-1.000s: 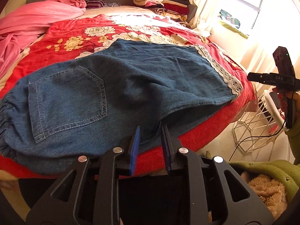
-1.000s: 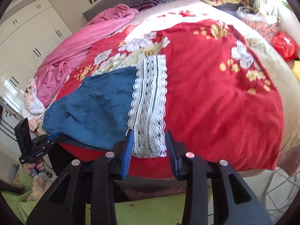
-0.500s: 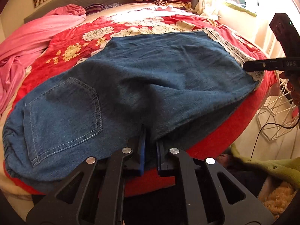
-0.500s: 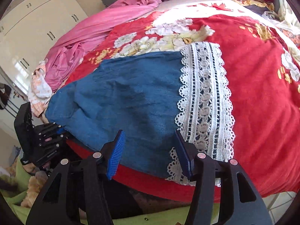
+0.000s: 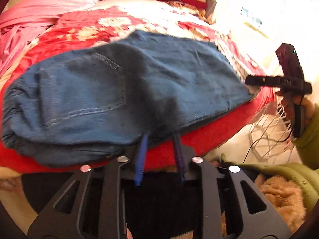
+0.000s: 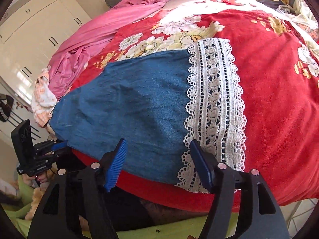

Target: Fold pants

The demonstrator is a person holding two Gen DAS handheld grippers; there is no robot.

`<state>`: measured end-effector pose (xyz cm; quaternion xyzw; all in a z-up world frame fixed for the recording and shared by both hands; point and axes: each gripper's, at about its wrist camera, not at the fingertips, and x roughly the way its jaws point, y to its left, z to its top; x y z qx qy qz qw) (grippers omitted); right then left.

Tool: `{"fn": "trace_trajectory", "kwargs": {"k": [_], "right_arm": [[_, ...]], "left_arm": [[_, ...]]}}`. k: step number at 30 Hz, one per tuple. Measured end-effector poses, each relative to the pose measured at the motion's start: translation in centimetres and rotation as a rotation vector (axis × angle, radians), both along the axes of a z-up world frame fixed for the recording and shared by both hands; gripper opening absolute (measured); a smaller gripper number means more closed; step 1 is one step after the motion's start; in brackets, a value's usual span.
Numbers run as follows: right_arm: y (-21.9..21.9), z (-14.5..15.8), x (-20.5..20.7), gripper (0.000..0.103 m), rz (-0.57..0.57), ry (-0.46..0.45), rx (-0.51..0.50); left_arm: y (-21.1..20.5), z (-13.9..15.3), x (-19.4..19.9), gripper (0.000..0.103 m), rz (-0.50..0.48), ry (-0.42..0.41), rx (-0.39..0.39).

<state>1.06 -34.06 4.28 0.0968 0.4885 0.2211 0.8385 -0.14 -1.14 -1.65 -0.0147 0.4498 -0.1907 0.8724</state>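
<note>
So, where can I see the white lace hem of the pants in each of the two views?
Left wrist: lace hem, blurred, right of centre, at the right gripper's tip.
Right wrist: lace hem, centre-right, running top to bottom.
Shared landmark: pink sheet, upper left in both.

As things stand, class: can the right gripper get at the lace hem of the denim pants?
Probably yes. The right gripper is open and sits at the near edge of the lace hem of the denim pants, with nothing lying between them.

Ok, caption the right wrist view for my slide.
Open right gripper at the lace-trimmed hem of blue denim pants on a red floral bedspread.
</note>
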Motion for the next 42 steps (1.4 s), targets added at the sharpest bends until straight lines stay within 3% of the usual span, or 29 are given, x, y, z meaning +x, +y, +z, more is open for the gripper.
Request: {"fn": "trace_trajectory", "kwargs": {"k": [4, 7, 10, 14, 15, 16, 17, 21, 23, 26, 30, 31, 33, 38, 42], "right_arm": [[0.2, 1.1, -0.3, 0.069, 0.002, -0.047, 0.003], [0.6, 1.7, -0.3, 0.07, 0.019, -0.076, 0.006], [1.1, 1.4, -0.1, 0.073, 0.023, -0.077, -0.007], [1.3, 0.4, 0.1, 0.076, 0.017, -0.053, -0.02], [1.3, 0.1, 0.2, 0.079, 0.015, -0.043, -0.028], [1.4, -0.3, 0.3, 0.08, 0.016, -0.031, -0.034], [1.4, -0.7, 0.4, 0.08, 0.018, -0.018, -0.04], [1.4, -1.1, 0.3, 0.08, 0.028, -0.014, -0.05], [1.2, -1.1, 0.2, 0.08, 0.028, -0.009, -0.048], [1.2, -1.5, 0.1, 0.082, 0.028, -0.014, -0.049], [1.7, -1.5, 0.2, 0.084, 0.043, -0.02, -0.083], [1.7, -1.4, 0.1, 0.084, 0.046, -0.02, -0.083], [1.2, -0.6, -0.1, 0.083, 0.046, -0.034, -0.068], [-2.0, 2.3, 0.7, 0.083, -0.039, -0.146, -0.066], [-4.4, 2.6, 4.4, 0.083, -0.088, -0.151, -0.062]], "left_arm": [[4.0, 3.3, -1.1, 0.04, 0.134, -0.094, -0.037], [7.4, 4.9, -1.3, 0.056, 0.334, -0.149, 0.033], [9.2, 5.0, -0.5, 0.069, 0.454, -0.151, 0.117], [11.0, 2.8, 1.2, 0.076, 0.54, -0.057, 0.085], [11.2, 2.2, 1.6, 0.073, 0.545, -0.039, 0.065], [11.3, 1.7, 2.0, 0.047, 0.535, -0.031, 0.034], [11.2, 1.4, 2.4, 0.04, 0.529, -0.028, 0.019], [11.8, 2.8, 2.3, 0.035, 0.538, -0.075, -0.01], [12.6, 3.5, 1.7, 0.035, 0.565, -0.101, 0.05], [13.9, 2.4, 1.3, 0.037, 0.572, -0.045, 0.03], [13.4, 0.3, 1.5, 0.046, 0.573, 0.007, 0.047], [13.5, 0.5, 1.3, 0.053, 0.583, 0.005, 0.041], [13.7, 1.6, 0.4, 0.062, 0.611, -0.01, 0.059], [13.7, 6.7, -2.3, 0.071, 0.644, -0.143, 0.105], [10.7, 9.5, 0.5, 0.076, 0.523, -0.217, 0.079]]}}
